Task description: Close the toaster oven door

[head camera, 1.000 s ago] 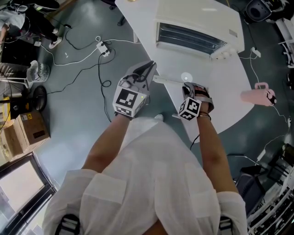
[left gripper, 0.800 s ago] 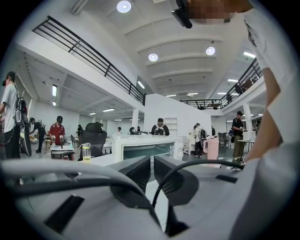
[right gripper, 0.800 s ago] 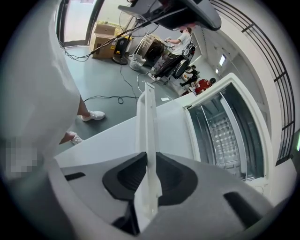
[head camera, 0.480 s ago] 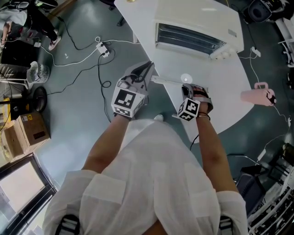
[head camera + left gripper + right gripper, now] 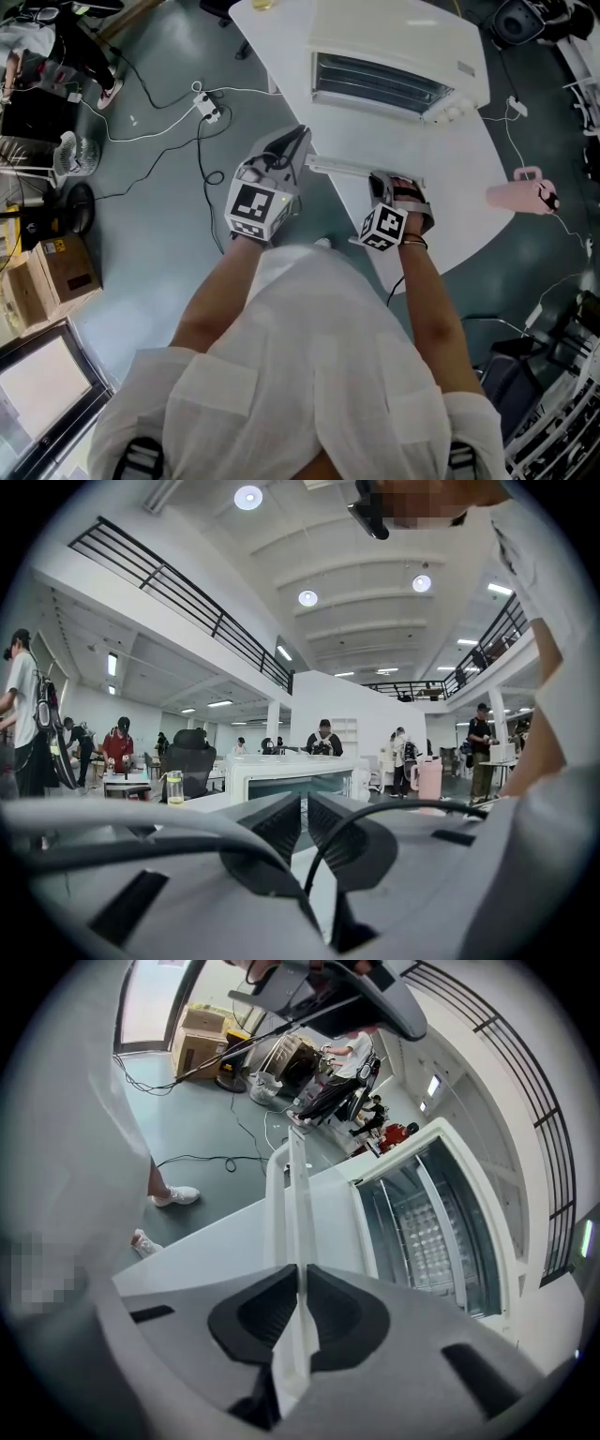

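Toaster oven door (image 5: 356,168) hangs open, its edge pinched in my just-closing right hand-held gripper (image 5: 300,1279), left hand-held gripper (image 5: 305,808) narrow and empty, pink jug (image 5: 518,195) to the door's right.

Oven (image 5: 403,37): white, smooth, slight sheen; rack (image 5: 427,1241) inside looks like metal wire. Handle (image 5: 298,1204): white, smooth. Table (image 5: 469,202): white, matt. Left gripper (image 5: 305,803) pads (image 5: 277,827): dark, matt, ribbed. Shirt (image 5: 309,375): white cloth. Floor (image 5: 150,206): grey, smooth w/ sheen.

Pink jug (image 5: 521,194) right of the white table (image 5: 459,178); cardboard box (image 5: 66,265) on the floor (image 5: 159,216)
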Motion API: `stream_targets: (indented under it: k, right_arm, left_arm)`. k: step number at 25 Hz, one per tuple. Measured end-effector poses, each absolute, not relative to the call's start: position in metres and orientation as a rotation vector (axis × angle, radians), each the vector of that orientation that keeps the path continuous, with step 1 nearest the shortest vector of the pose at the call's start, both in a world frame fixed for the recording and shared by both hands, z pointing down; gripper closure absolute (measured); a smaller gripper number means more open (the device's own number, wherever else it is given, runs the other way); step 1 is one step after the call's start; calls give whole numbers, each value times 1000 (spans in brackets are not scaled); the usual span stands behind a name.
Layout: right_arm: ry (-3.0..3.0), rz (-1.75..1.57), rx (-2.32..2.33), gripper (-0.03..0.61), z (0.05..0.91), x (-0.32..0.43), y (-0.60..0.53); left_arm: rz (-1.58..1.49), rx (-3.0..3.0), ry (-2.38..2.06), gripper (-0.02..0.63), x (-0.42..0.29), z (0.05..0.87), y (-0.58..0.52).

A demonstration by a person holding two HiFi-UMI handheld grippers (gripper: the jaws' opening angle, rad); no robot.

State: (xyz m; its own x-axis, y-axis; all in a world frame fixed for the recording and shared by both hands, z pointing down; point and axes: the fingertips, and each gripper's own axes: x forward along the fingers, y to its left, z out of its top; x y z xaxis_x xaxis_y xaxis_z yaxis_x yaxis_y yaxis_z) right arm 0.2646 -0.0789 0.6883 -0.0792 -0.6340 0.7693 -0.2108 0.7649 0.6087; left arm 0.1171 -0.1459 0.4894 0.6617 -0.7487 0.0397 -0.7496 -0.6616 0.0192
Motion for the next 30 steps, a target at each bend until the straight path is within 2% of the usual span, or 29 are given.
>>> stream_targets:
  k: [30]
  right_arm:
    - [-1610,-582,856,549,568,280,-157]
  left_arm:
    - [-33,2796,-1354,592,111,449,-166]
